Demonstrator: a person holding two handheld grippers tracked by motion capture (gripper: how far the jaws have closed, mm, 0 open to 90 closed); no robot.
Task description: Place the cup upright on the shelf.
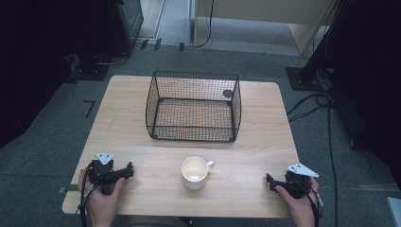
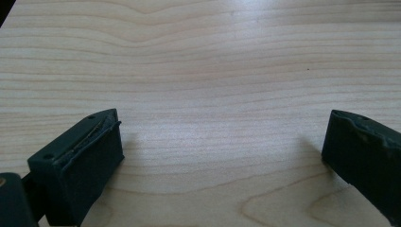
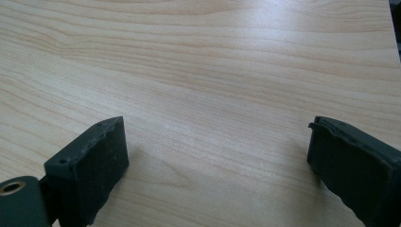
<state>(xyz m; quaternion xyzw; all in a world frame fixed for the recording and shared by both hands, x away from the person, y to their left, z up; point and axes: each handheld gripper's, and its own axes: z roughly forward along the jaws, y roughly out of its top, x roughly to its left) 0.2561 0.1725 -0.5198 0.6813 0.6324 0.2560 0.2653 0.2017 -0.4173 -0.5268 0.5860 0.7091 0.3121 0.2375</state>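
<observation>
Pale wood surface [image 1: 255, 142] carried your white mug [image 1: 195, 172] near its front edge, midway between your left tongs [image 1: 126, 171] and right tongs [image 1: 269, 181]; both gaped wide, empty; wire basket [image 1: 193, 106] sat behind.

The person's forearms are cut off by the high view's bottom edge, and the dark spot [image 1: 228, 93] behind the basket [image 1: 194, 105] is too small to identify.

Two black jaws of the left tool [image 2: 222, 156] are seen spread wide apart over bare, light wood-grained tabletop [image 2: 213, 71].
</observation>
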